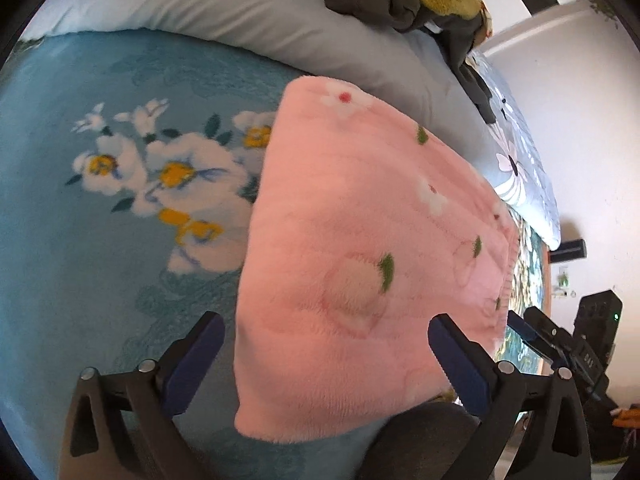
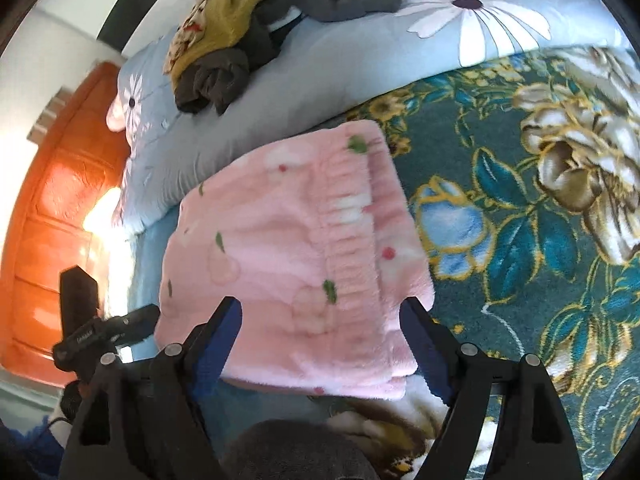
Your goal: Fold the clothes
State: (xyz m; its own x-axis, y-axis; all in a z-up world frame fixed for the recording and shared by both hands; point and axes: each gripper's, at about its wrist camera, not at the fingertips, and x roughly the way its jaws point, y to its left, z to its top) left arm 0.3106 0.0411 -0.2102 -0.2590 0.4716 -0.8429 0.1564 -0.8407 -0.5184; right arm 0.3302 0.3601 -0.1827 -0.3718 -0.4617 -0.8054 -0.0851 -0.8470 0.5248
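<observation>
A folded pink fleece garment (image 1: 360,248) printed with flowers and small green leaves lies on the bed. Its ribbed waistband (image 2: 352,232) shows in the right wrist view. My left gripper (image 1: 326,344) hangs over the garment's near edge, jaws wide and open, pads clear of the cloth. My right gripper (image 2: 322,320) stands open over the waistband end (image 2: 304,280), nothing pinched between its blue pads. Each view also catches the other gripper at the side: the right gripper (image 1: 560,340) and the left gripper (image 2: 100,332).
The garment rests where a light blue floral blanket (image 1: 120,200) meets a dark teal floral blanket (image 2: 520,200). Behind it lies a pale blue quilt (image 1: 240,12) with a heap of dark and yellow clothes (image 2: 232,48). An orange wooden door (image 2: 52,220) stands beyond the bed.
</observation>
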